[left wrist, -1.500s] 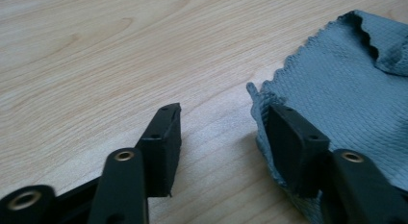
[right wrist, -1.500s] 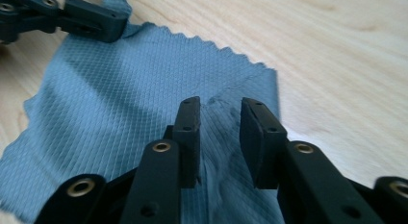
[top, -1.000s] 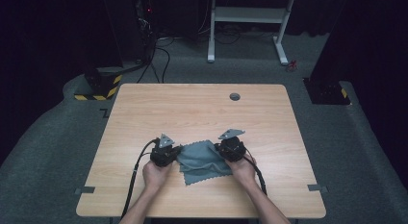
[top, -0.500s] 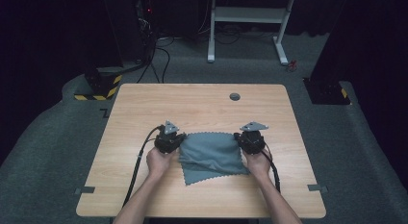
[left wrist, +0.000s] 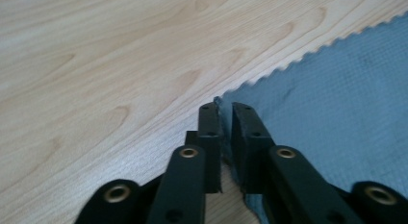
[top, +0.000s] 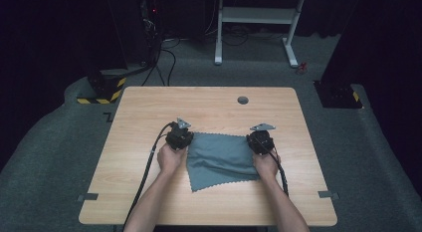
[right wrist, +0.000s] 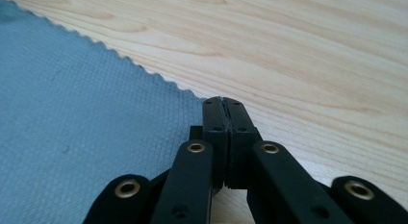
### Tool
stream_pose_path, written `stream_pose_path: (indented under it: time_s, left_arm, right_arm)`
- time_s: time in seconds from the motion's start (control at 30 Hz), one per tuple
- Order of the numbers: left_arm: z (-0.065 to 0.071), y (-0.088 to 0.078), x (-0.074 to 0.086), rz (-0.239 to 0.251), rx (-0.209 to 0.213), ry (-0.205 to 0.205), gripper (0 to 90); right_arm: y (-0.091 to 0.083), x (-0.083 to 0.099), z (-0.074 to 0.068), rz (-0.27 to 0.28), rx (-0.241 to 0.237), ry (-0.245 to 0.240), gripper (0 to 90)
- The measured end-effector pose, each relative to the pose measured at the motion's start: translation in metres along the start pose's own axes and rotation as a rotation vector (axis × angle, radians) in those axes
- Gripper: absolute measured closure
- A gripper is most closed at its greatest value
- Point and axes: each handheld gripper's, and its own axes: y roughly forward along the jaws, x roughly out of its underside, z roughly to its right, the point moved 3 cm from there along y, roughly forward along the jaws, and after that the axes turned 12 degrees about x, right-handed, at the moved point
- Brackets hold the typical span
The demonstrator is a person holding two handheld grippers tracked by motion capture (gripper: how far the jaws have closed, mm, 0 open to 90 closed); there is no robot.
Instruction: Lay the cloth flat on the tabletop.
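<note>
At centre frame, on the tabletop (top: 149, 202), I have the grey microfibre cloth (top: 219, 160) spread flat. My right claw (right wrist: 224, 105) pinches its corner; my left claw (left wrist: 226, 108) has just been opening (corner between, slack). Next: release right, withdraw.

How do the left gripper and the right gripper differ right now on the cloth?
The left gripper has a small gap between its jaws, which have just been opening, with the cloth corner loose between them; the right gripper is clamped shut on its corner. The left sits at the cloth's far left corner, the right at its far right. Both rest low over the table.
</note>
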Motion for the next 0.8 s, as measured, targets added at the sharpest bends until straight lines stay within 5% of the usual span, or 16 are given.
stream_pose_path:
  time_s: [0.1, 0.17, 0.27, 0.43, 0.6, 0.8]
  left_arm:
    - [-0.001, -0.007, 0.001, -0.003, -0.022, -0.004, 69.7]
    - [0.001, -0.014, 0.001, 0.022, -0.009, -0.021, 60.1]
    - [0.010, -0.025, 0.005, 0.026, 0.042, -0.001, 57.6]
    - [0.023, -0.024, 0.017, -0.019, 0.060, 0.056, 59.3]
    - [0.023, -0.016, 0.020, -0.026, 0.058, 0.044, 60.1]
    - [0.022, -0.015, 0.017, -0.041, 0.007, 0.109, 58.9]
  right_arm:
    - [0.003, 0.002, 0.004, -0.006, 0.015, 0.002, 83.4]
    - [0.002, 0.002, 0.008, -0.004, 0.022, 0.021, 79.4]
    - [-0.003, 0.000, 0.011, 0.013, 0.009, 0.036, 78.9]
    - [-0.007, 0.001, 0.002, 0.003, -0.017, -0.023, 81.5]
    - [0.001, 0.006, -0.001, -0.044, -0.020, -0.053, 83.9]
    - [0.008, 0.006, 0.004, -0.035, -0.005, -0.044, 86.4]
